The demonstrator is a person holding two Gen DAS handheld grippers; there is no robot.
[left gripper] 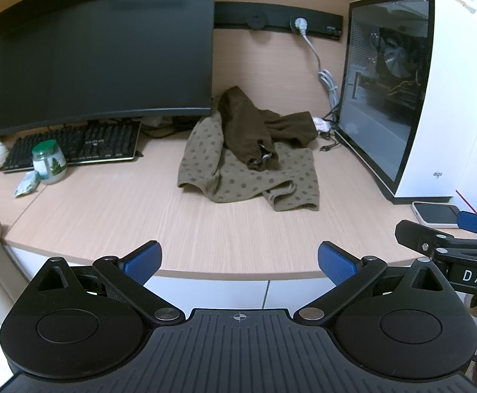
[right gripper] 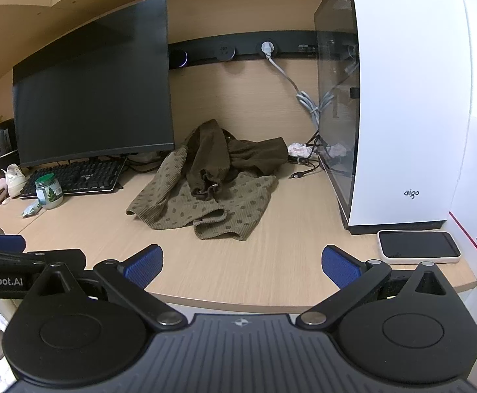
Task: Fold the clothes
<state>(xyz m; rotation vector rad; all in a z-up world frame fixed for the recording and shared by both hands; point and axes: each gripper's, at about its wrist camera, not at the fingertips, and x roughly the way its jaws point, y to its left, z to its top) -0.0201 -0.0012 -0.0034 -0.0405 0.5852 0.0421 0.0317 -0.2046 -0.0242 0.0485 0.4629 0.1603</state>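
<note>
I am holding both grippers back at the near edge of the worktop [left gripper: 107, 222], clear of the clothes, so that each wrist camera is taking in the whole pile. The left gripper [left gripper: 239, 262] is standing with its jaws wide and nothing between the blue pads [left gripper: 141, 262]. The right gripper [right gripper: 242, 263] is standing the same way, jaws wide and empty.

The clothes are lying in a crumpled heap at the middle of the worktop, between the monitor [left gripper: 104, 49] and the white computer case [left gripper: 451, 98]. An olive polka-dot garment [left gripper: 254, 177] is lying underneath, with one sleeve cuff doubled back toward me. A dark brown garment [left gripper: 248, 127] is draped across it, bunched and twisted. In my judgement no fold is begun, and the brown piece needs lifting off first, since it is pinning the dotted one.

A green-lidded jar [left gripper: 49, 162] is standing closed just in front of the keyboard [left gripper: 74, 145]; its contents I cannot make out. A smartphone [right gripper: 418, 247] is lying flat beside the case base, near my right side, so I am keeping that approach path in mind.
</note>
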